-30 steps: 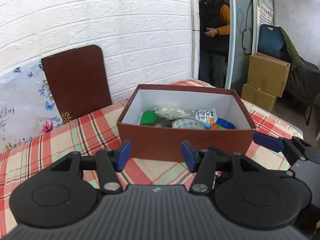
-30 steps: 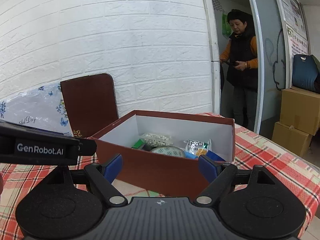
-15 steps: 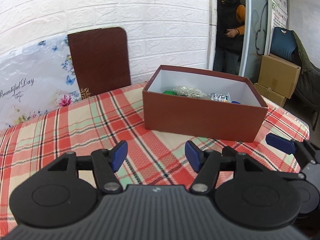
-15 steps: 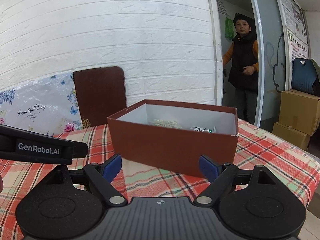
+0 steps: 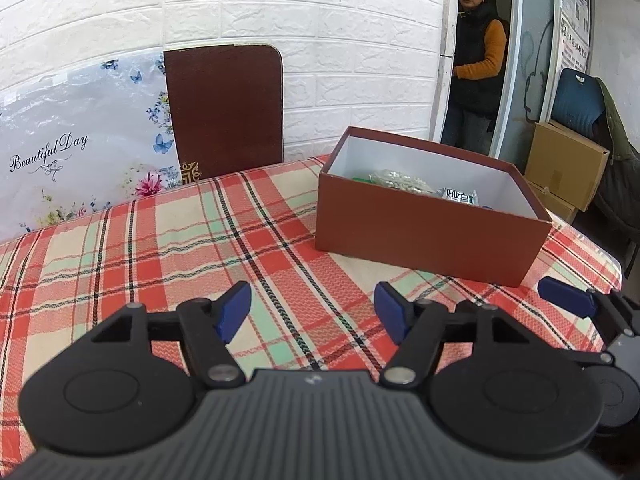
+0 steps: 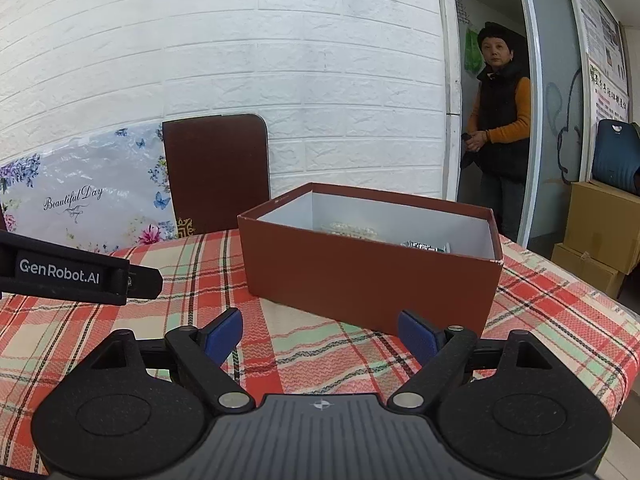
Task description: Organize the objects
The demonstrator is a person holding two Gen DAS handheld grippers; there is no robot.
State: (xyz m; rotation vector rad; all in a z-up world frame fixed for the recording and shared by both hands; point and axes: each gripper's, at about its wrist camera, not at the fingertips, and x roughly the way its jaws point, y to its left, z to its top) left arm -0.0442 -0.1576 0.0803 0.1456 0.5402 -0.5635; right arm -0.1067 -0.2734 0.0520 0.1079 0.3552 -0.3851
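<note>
A brown open box (image 5: 424,232) with a white inside stands on the plaid tablecloth (image 5: 160,240), at the table's right side. It holds a bag of white beads (image 5: 400,179) and a green-and-white packet (image 5: 460,196); the rest inside is hidden by its wall. The box also shows in the right wrist view (image 6: 368,276). My left gripper (image 5: 312,312) is open and empty, low over the cloth, short of the box. My right gripper (image 6: 320,334) is open and empty, in front of the box. Its fingers (image 5: 564,300) show at the left wrist view's right edge.
A brown chair back (image 5: 224,108) and a flowered plastic sheet (image 5: 80,148) stand behind the table against the white brick wall. A person (image 6: 500,132) stands in the doorway at the right. Cardboard boxes (image 5: 564,168) are stacked beyond the table's right edge.
Both grippers have pulled back from the box and away from its opening. The box now looks smaller and farther. Both stayed open and empty.
</note>
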